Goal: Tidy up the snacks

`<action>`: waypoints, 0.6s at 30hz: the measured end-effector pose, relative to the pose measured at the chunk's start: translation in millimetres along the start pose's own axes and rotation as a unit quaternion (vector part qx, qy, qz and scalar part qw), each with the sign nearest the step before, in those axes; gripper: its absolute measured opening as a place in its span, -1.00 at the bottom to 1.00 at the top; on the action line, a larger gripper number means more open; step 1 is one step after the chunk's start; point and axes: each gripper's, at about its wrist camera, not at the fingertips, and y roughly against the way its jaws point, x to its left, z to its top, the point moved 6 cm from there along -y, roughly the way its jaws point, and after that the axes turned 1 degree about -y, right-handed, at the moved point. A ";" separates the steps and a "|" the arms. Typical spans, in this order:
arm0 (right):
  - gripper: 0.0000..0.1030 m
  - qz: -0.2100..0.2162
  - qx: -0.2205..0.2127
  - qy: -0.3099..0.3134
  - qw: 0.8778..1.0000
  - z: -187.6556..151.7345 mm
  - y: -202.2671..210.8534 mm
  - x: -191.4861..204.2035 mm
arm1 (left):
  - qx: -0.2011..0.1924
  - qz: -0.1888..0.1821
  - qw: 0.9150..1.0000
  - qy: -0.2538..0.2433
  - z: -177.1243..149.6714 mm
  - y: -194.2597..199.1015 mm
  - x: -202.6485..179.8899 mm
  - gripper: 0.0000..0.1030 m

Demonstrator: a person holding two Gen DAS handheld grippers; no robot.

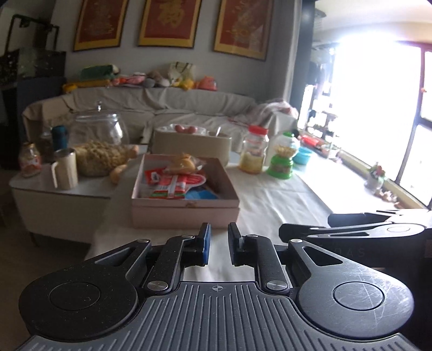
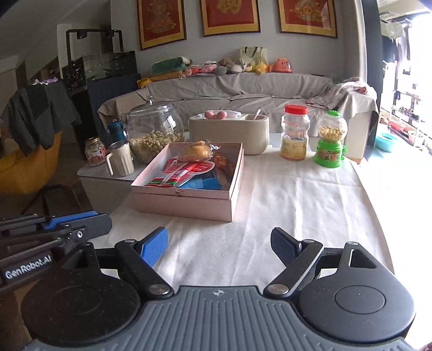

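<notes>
Ahead at 12 o'clock of both grippers: open pale-pink cardboard box (image 2: 186,189) holding red-white snack packets (image 2: 186,172), long axis roughly 1–7 o'clock. Left gripper (image 1: 218,244) narrow, empty. Right gripper (image 2: 218,247) wide, empty. Neither clearly nearer.

We look from two wrist cameras, each set just behind its own fingers and tilted somewhat downward over the white-clothed table (image 2: 283,194). Our left view sits low and near the table's front edge, facing the pink box (image 1: 186,208) straight ahead, with the sofa (image 1: 162,108) and framed pictures (image 1: 170,21) beyond; the right gripper (image 1: 351,232) shows at its right edge. Our right view stands just beside it and takes in more of the cloth; the left gripper (image 2: 54,229) enters at its left edge. Both share the box, the glass jar (image 2: 152,129), the green dispenser (image 2: 330,140) and the sofa.
</notes>
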 end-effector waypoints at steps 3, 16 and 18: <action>0.63 0.006 -0.001 0.002 1.000 0.3 0.2 2.1 | 0.007 0.000 1.000 0.001 0.0 0.1 -0.8 -0.65; 0.64 0.014 0.014 0.004 1.000 -4.9 -0.9 8.1 | 0.036 0.011 0.999 0.009 -4.0 -5.7 3.4 -0.65; 0.63 0.014 0.017 0.004 1.000 -5.8 -1.8 8.3 | 0.040 0.012 0.999 0.010 -4.7 -6.6 3.8 -0.65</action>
